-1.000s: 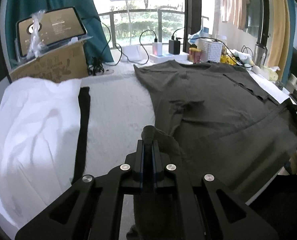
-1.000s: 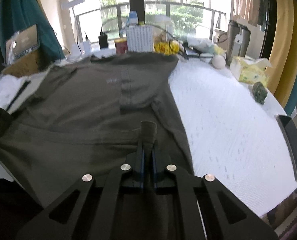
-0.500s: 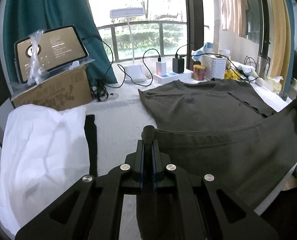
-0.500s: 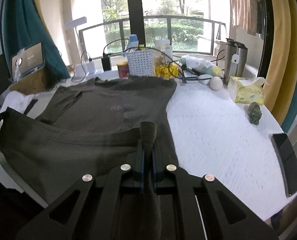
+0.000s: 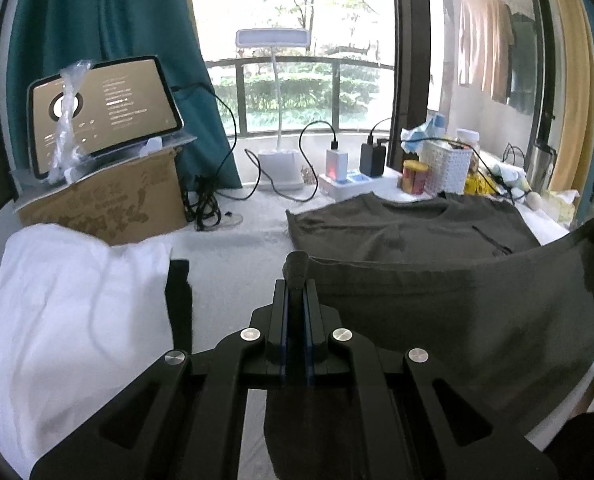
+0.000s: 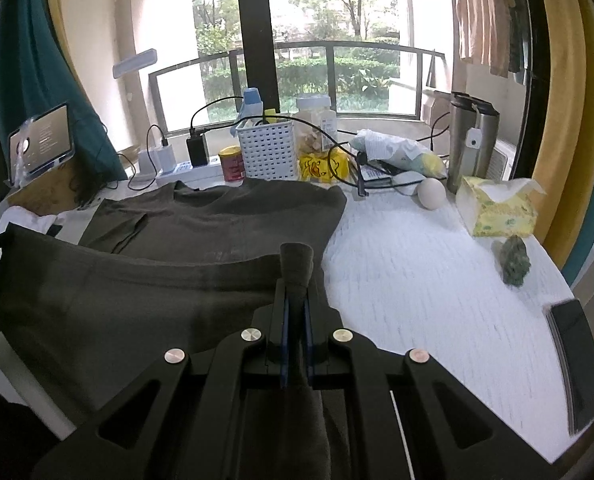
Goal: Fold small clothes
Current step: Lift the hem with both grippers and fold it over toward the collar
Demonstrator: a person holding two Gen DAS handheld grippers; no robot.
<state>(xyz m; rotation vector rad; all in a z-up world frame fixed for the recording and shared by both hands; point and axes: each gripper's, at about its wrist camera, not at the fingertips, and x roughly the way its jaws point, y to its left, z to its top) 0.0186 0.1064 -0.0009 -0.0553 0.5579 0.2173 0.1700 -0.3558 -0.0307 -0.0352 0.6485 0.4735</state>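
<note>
Over the table's [image 6: 417,280] near edge we now hold the shirt [image 5: 437,320] hem higher w/ left gripper [image 5: 296,280] & right gripper [image 6: 296,276], both clamped on it; fold's begun.

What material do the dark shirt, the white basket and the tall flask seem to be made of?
Dark shirt: soft matte fabric, probably cotton knit; it sags between the grippers. White basket: apparently rigid plastic, with a moulded grid of holes. Tall flask: looks like brushed metal, likely steel; it has a dull silver sheen and a dark lid.
</note>
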